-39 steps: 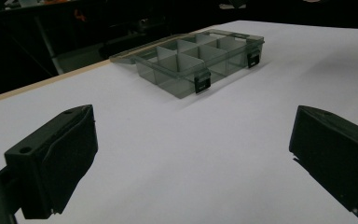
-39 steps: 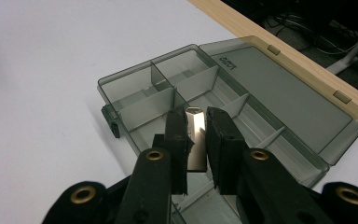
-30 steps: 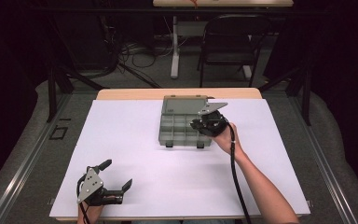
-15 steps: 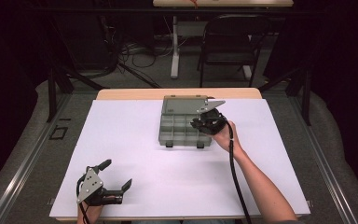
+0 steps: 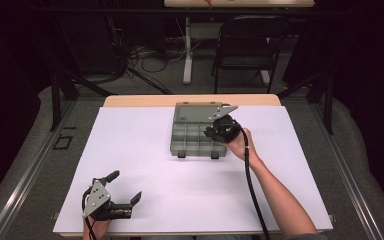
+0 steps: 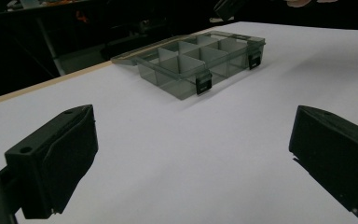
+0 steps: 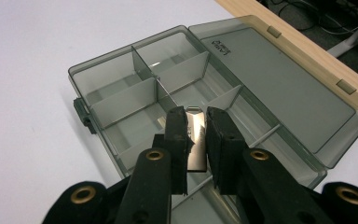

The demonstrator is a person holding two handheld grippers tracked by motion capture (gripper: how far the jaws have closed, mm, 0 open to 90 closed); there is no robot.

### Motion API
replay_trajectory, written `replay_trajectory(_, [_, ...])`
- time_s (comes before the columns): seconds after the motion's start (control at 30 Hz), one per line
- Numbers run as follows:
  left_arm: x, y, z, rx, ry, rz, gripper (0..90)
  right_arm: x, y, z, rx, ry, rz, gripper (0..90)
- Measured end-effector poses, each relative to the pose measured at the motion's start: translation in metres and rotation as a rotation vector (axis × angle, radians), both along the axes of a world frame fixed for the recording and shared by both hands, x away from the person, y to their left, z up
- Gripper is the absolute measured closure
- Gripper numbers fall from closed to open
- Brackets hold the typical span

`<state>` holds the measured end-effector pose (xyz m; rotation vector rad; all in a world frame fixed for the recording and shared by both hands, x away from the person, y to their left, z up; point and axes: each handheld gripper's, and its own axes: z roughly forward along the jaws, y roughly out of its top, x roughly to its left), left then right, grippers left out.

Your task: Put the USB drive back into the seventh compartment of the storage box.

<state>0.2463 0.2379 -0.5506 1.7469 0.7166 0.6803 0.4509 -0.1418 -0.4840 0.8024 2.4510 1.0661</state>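
Room: dark, with black frame posts standing around the work area, a black chair [image 5: 247,47] sitting behind the table, and cables [image 5: 145,55] lying on the grey floor near a pale table leg [image 5: 186,55].

Table [image 5: 190,100]: light wood edge showing along the far side; a large white sheet [image 5: 180,185] is covering nearly all of the top.

Organizer box [image 5: 192,140]: smoky grey translucent plastic, sitting at the far middle of the sheet, lid [image 7: 279,93] lying open and flat toward the wood edge. Dividers are splitting the tray into compartments; two black latches [image 6: 204,85] are hanging on the near wall. Small embossed writing is showing on the lid's inner corner in the right gripper view, too small to read.

Left gripper [image 5: 122,192]: a hand is holding it at the near left corner of the sheet, well apart from the box. Jaws are standing wide apart with bare white sheet between them.

Right gripper [image 7: 196,135]: a hand is holding it over the right part of the box, pointing down into the tray. Jaws are clamping a small shiny metal piece [image 7: 196,140], flat and rectangular with a rounded top end, upright between the pads. The piece is hanging above a compartment on the right side of the tray; whether it is touching the floor of the tray I cannot tell.
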Motion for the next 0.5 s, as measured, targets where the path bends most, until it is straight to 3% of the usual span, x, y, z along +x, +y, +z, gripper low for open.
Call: replay_trajectory(0.5, [0.0002,-0.0004,-0.0001,0.001,0.001,0.002,1.1,0.0027,0.0034,-0.0040,-0.028,0.016,0.018,79.3])
